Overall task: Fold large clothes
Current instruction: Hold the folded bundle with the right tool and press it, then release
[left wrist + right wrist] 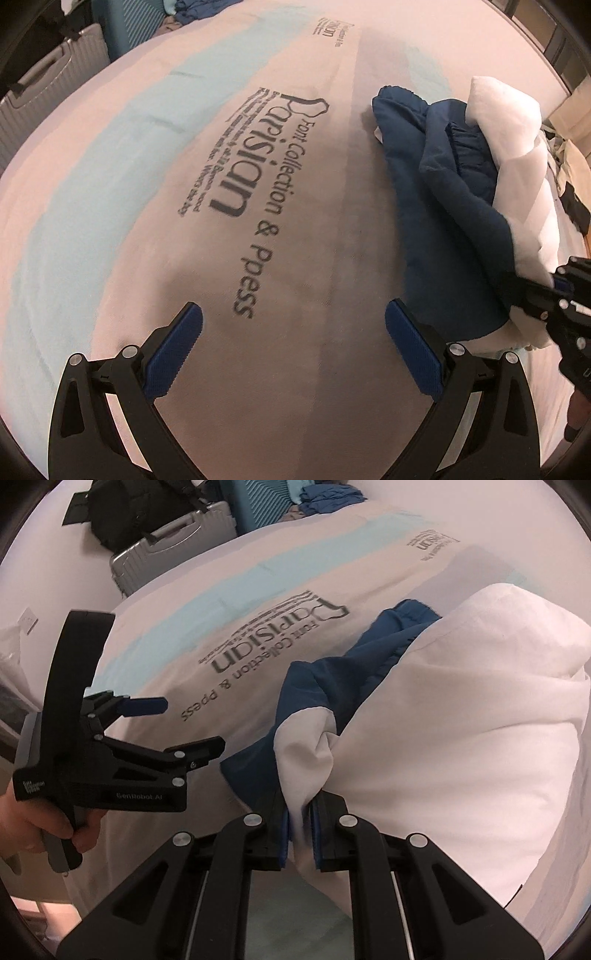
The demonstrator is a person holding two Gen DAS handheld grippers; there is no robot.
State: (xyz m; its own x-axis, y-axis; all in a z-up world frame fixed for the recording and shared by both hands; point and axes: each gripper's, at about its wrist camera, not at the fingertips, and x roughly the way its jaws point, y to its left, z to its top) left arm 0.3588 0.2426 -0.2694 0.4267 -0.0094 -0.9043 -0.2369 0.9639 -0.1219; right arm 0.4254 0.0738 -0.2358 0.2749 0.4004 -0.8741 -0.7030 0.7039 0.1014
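A large navy-and-white garment [454, 192] lies bunched on the right side of a bed; in the right wrist view it [461, 716] fills the right half. My right gripper [300, 818] is shut on a white fold of the garment at its near edge; it also shows at the right edge of the left wrist view [554, 295]. My left gripper [293, 317] is open and empty, hovering over the bare bedsheet left of the garment. It shows in the right wrist view [184, 723], held by a hand.
The bedsheet [184, 184] is pale pink with light blue stripes and dark "Parisian" lettering [236, 155]. A grey hard suitcase [173, 542] and a black bag [140, 506] stand beyond the bed's far left. Blue clothes [328, 494] lie at the far end.
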